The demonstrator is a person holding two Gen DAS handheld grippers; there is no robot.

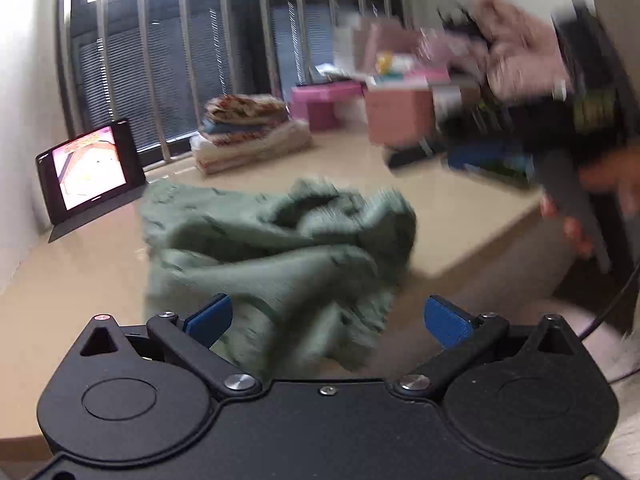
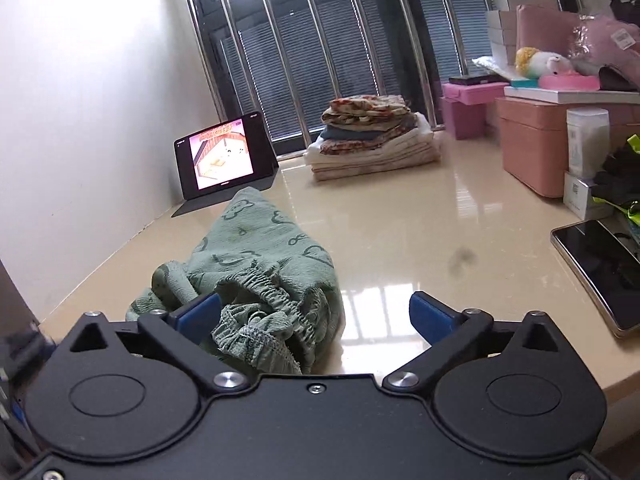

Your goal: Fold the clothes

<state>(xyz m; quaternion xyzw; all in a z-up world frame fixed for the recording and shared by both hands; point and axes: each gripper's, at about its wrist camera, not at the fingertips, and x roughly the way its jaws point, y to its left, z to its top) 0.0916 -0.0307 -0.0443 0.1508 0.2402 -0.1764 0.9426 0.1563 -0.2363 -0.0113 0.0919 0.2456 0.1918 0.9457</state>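
Right wrist view: green shorts (image 2: 256, 276) lie crumpled before the wide-spread right gripper (image 2: 316, 318).

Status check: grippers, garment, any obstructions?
Left gripper open, right gripper open. Green shorts crumpled, unfolded, on table edge. Phone off right, clear.

Glossy beige tabletop (image 2: 400, 220) reflecting window light. Plain white wall (image 2: 80, 100) at left. Far side: barred window (image 2: 320, 40) with dark blinds, bright sky at top. Pink storage boxes (image 2: 528, 148) far right. Lit tablet (image 2: 224, 156) far left.
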